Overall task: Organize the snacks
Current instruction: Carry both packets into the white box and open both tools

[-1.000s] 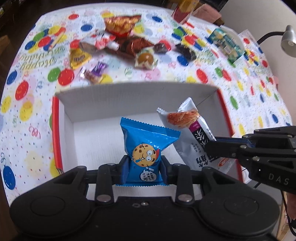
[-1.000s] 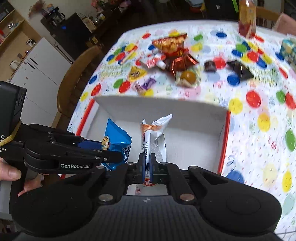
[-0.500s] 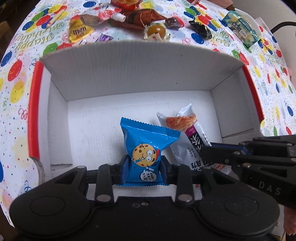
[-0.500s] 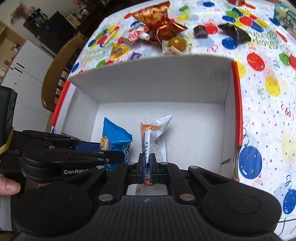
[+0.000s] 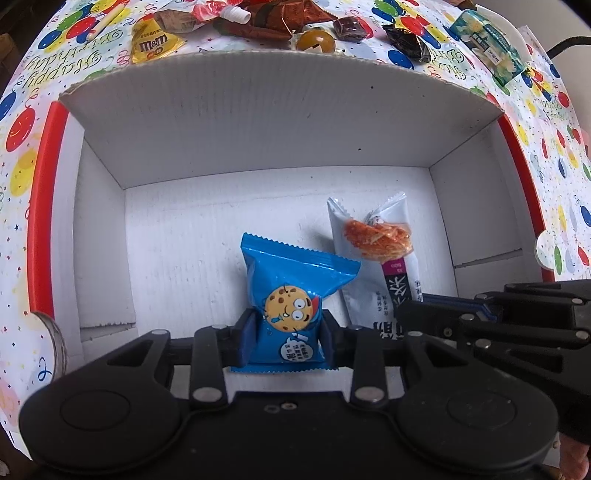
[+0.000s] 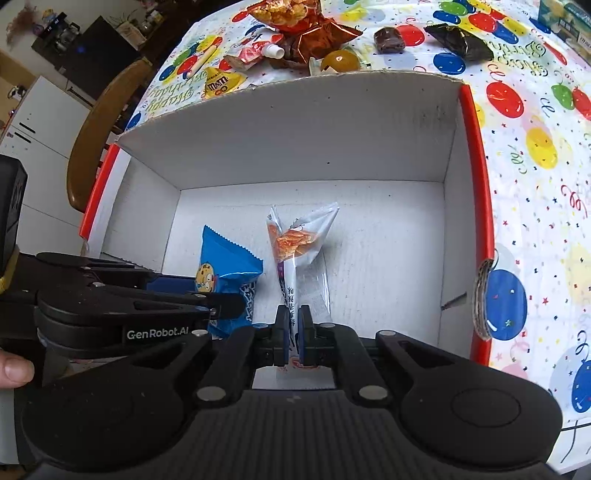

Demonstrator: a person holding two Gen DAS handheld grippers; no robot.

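Now both packets hang inside the box [image 5: 280, 122]: the cookie pack [image 5: 286, 299] pinched in the left claw [image 5: 286, 334], the noodle pack [image 6: 299, 254] clamped in the right claw [image 6: 293, 334], just beside it. Next, probably, lower and let go; more snacks [image 6: 303, 26] wait on the desk [image 6: 535, 122] beyond.
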